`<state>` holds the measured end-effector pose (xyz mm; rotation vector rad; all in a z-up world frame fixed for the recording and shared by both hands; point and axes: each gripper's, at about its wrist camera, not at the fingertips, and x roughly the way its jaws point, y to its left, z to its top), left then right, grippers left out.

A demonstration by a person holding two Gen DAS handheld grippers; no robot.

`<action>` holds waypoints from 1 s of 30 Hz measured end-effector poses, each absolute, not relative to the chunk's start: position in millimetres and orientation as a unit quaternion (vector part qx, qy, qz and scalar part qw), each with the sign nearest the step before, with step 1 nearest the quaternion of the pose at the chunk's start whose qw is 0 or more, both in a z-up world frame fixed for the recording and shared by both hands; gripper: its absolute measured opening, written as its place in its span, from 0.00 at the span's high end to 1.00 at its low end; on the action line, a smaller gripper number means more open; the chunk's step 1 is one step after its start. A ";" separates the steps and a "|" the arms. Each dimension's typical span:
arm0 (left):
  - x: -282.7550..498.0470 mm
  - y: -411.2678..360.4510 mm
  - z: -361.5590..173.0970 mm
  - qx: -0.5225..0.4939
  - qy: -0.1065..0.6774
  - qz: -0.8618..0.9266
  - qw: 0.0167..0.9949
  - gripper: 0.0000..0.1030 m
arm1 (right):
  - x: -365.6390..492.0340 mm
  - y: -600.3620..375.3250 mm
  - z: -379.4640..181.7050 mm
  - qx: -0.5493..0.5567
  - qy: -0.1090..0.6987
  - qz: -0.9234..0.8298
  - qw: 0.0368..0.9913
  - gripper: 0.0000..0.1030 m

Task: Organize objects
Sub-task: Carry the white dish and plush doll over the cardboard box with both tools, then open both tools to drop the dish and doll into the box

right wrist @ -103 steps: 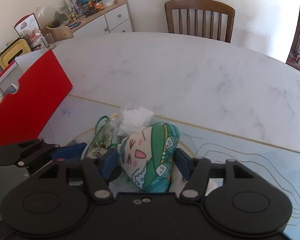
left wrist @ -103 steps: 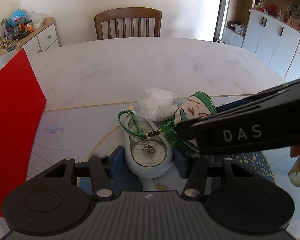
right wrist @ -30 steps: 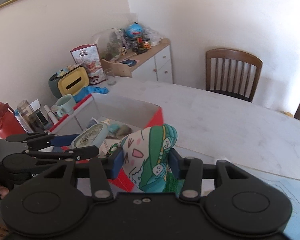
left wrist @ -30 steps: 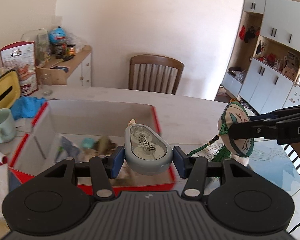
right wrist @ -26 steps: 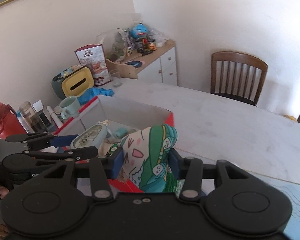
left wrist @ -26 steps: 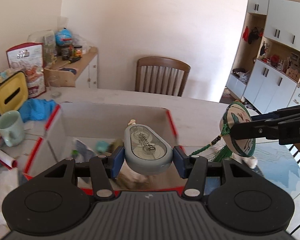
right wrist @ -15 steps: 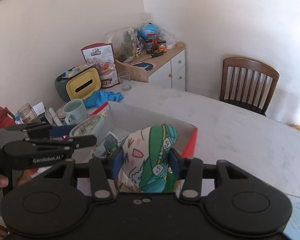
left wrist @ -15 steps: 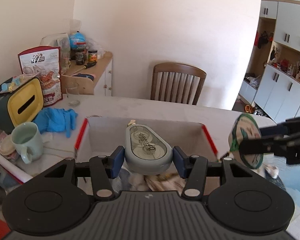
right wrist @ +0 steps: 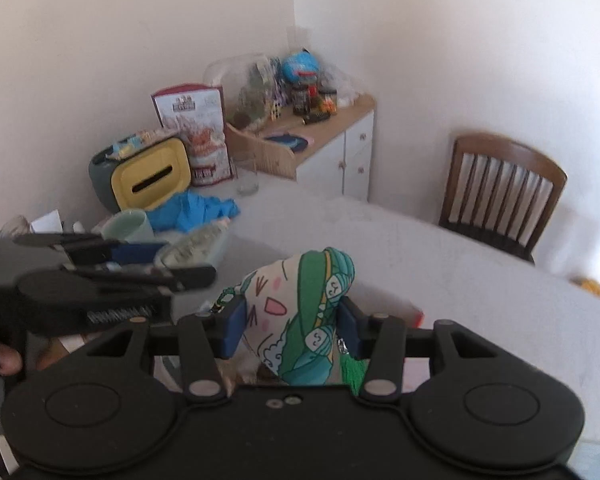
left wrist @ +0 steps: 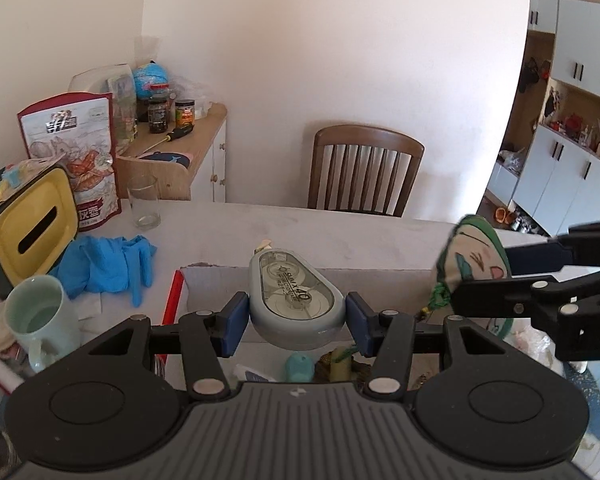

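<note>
White marble table (left wrist: pixel 340 232) in a dining room, wooden chair (left wrist: pixel 366 172) at 12 o'clock, sideboard (left wrist: pixel 196 148) with jars at 10. Red-edged cardboard box (left wrist: pixel 380 280) sits right under my grippers, with small clutter inside. My left gripper (left wrist: pixel 296 320) is partly closed, blue pads pressed on both sides of the grey correction tape dispenser (left wrist: pixel 296 300); it hangs above the box interior. My right gripper (right wrist: pixel 290 322) is clamped on the green cartoon pouch (right wrist: pixel 300 308), narrower gap, pads squeezing the fabric. In the left view the pouch (left wrist: pixel 476 264) sits at 3 o'clock, over the box's right side, its green tassel cord (left wrist: pixel 440 296) dangling. Left of the box at 9 o'clock: blue gloves (left wrist: pixel 108 260), mint mug (left wrist: pixel 40 320), yellow tissue box (left wrist: pixel 32 228), empty glass (left wrist: pixel 144 200), snack bag (left wrist: pixel 76 152). Right view is motion-blurred; the box's contents are hard to make out there.
</note>
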<state>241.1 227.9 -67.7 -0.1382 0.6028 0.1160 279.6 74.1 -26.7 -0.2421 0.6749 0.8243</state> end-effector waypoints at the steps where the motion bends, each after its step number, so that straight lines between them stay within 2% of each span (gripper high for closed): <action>1: 243.6 228.8 -70.4 -0.064 0.299 0.055 0.951 0.49 | 280.7 78.1 -29.6 -0.123 0.322 0.393 0.853 0.53; 14: 281.3 236.0 -115.7 -0.047 0.377 0.018 0.925 0.49 | 291.9 102.5 -103.4 -0.190 0.391 0.362 0.825 0.53; 21: 300.2 226.4 -132.6 -0.023 0.426 -0.003 0.905 0.49 | 291.8 108.4 -107.7 -0.189 0.393 0.362 0.824 0.51; 30: 307.9 223.7 -131.1 -0.014 0.439 -0.007 0.899 0.49 | 299.0 107.2 -107.5 -0.179 0.400 0.359 0.824 0.46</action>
